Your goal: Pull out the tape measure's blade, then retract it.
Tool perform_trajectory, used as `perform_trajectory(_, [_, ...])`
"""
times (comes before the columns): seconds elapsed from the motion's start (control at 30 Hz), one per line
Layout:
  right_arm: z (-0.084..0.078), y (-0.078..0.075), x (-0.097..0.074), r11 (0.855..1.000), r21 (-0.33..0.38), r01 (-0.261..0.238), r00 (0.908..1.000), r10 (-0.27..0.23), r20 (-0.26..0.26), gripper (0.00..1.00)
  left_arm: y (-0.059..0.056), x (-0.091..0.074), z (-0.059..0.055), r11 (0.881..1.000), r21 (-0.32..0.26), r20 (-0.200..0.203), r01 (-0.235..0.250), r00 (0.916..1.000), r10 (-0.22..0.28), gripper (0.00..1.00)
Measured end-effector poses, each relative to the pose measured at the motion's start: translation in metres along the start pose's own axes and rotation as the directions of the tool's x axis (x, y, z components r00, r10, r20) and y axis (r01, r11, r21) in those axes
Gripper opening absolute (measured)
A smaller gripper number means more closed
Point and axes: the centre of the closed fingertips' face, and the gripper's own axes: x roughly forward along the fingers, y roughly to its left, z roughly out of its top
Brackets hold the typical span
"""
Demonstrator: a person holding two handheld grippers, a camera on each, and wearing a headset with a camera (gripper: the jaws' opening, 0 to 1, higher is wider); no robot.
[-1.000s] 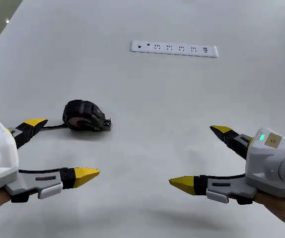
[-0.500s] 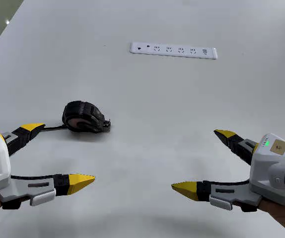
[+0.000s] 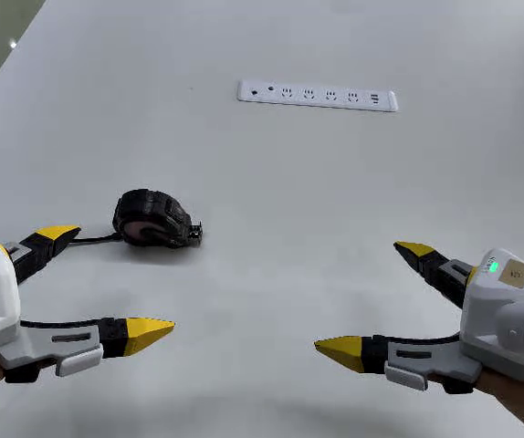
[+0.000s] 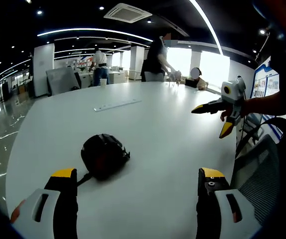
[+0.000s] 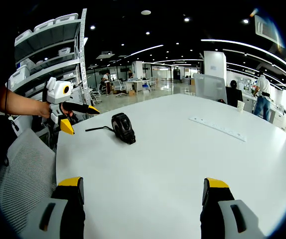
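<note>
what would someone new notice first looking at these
The eye lands first on the black tape measure, lying alone on the left part of the wide white table with its blade not pulled out. Near the bottom of the head view, the left gripper and right gripper hover with yellow-tipped jaws wide open, the left one nearest the tape measure. A white power strip lies farther back.

Black tape measure (image 3: 153, 219) lies on its side on the white table (image 3: 289, 182), blade retracted
</note>
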Motion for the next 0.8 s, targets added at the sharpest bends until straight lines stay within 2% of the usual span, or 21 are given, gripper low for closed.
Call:
perform_trajectory(0.47, [-0.0006,-0.0005,-0.0062,1.0,0.017,0.013,0.9999,-0.013,0.005,0.99,-0.0032,-0.0015,0.0014,1.0,-0.006,-0.002,-0.012,0.9999,0.012,0.99])
perform_trajectory(0.8, [0.0002,-0.0013,-0.0046,1.0,0.018,0.016,0.9999,-0.016,0.003,0.99,0.0003,-0.0039,0.0003,0.999,-0.03,0.002,-0.02,0.9998,0.02,0.99])
